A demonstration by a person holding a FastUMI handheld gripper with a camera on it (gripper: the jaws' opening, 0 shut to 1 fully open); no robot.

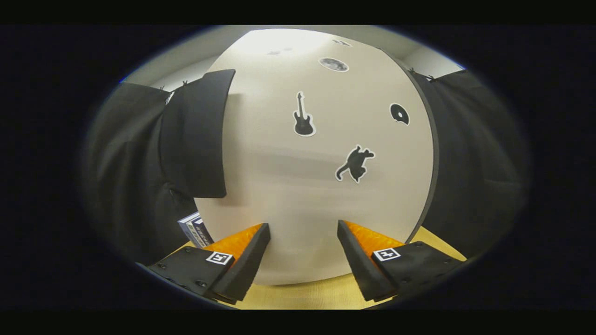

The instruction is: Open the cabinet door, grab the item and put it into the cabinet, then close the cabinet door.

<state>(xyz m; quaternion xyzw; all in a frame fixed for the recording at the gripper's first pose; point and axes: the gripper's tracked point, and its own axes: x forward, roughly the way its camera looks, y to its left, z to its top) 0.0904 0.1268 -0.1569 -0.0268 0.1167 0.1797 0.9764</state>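
Gripper [303, 242] spread wide and empty right up at the closed-looking cabinet door [316, 186] with stickers, a boxed item [194, 229] on the wooden table [302, 295] just left, so the stowing seems still to do.

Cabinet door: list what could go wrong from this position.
1. The gripper is open, its fingers close to the flat cabinet door; no handle shows, so a pull may slip.
2. The item, a boxed thing left of the cabinet, sits near the door's edge; a swinging door might knock it.
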